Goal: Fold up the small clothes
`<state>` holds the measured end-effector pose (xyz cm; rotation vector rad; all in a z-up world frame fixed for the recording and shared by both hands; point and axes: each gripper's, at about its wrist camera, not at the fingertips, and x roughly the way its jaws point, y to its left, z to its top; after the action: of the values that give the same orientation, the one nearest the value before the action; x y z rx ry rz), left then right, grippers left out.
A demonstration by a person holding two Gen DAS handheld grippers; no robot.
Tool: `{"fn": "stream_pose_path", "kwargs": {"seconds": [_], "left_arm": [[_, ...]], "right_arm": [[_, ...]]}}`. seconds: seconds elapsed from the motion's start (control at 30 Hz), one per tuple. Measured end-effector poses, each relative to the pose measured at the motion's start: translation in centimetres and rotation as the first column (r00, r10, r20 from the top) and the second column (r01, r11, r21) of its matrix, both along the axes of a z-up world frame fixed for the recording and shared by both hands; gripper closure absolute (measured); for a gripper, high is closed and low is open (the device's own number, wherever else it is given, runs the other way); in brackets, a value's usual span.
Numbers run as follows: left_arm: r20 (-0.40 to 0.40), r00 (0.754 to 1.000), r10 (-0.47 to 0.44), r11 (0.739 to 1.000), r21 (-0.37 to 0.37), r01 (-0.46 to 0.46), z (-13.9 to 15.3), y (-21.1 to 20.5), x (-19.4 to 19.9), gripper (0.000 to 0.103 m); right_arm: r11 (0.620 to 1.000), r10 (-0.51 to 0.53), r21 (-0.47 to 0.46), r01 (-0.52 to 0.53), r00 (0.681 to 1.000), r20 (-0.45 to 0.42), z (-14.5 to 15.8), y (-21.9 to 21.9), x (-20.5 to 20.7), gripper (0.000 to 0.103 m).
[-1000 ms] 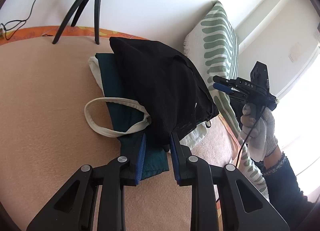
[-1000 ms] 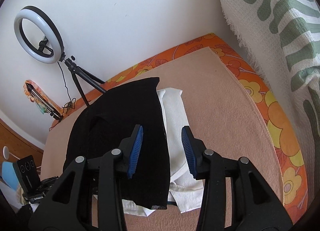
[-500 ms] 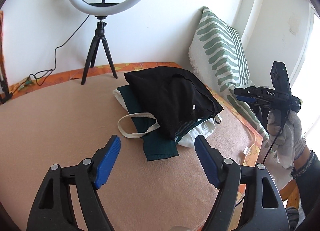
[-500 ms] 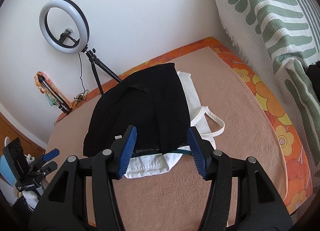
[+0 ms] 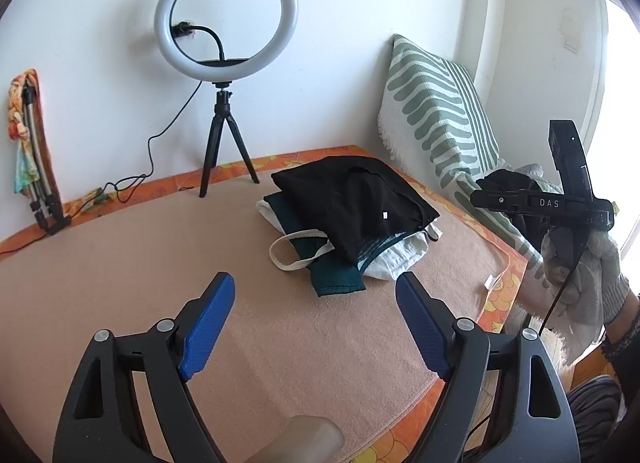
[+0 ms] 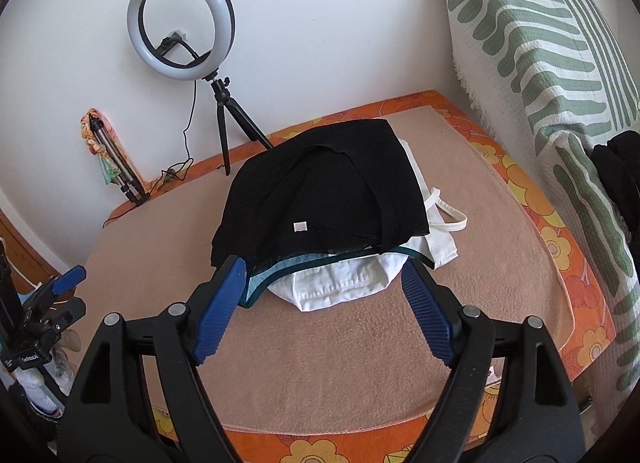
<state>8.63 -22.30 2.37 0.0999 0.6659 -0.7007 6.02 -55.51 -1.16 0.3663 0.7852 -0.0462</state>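
Note:
A folded black garment (image 5: 352,199) (image 6: 320,183) lies on top of a small pile on the tan blanket (image 5: 160,263). Under it are a dark teal garment (image 5: 332,271), a white garment (image 6: 336,287) and a cream piece with a looped strap (image 5: 292,251). My left gripper (image 5: 314,283) hangs back from the pile's near end, its jaws opening, nothing held. My right gripper (image 6: 324,267) is pulled back above the pile's other side, jaws also opening and holding nothing. In the left wrist view the right gripper (image 5: 484,199) shows in a gloved hand (image 5: 580,275).
A ring light on a tripod (image 5: 226,43) (image 6: 180,19) stands at the back by the wall, its cable trailing left. A folded tripod wrapped in cloth (image 5: 32,167) leans far left. A green-striped cushion (image 5: 436,119) flanks the right, with dark clothes (image 5: 508,183) on it. Orange flowered sheet (image 6: 560,239) edges the blanket.
The left gripper let go of the black garment's corner. Both grippers opened wide and drew back and up from the pile, so the whole pile and ring light now show.

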Motion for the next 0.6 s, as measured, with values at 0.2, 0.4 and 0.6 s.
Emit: {"fn": "stream_pose_path", "kwargs": {"seconds": [0.2, 0.4, 0.6], "left_arm": [[0.054, 0.998, 0.026, 0.998, 0.055, -0.029, 0.5, 1.2, -1.8, 0.017], [0.106, 0.993, 0.061, 0.992, 0.105, -0.072, 0.7, 2.0, -3.1, 0.008], [0.143, 0.987, 0.079, 0.99, 0.102, -0.094, 0.5, 2.8, -3.9, 0.002]], "right_arm": [[0.995, -0.014, -0.103, 0.017, 1.0, 0.023, 1.2, 3.6, -1.3, 0.013], [0.985, -0.012, -0.171, 0.022, 0.998, 0.059, 1.9, 6.9, -2.6, 0.009], [0.975, -0.064, -0.202, 0.088, 0.99, 0.126, 2.2, 9.5, -4.1, 0.0]]}}
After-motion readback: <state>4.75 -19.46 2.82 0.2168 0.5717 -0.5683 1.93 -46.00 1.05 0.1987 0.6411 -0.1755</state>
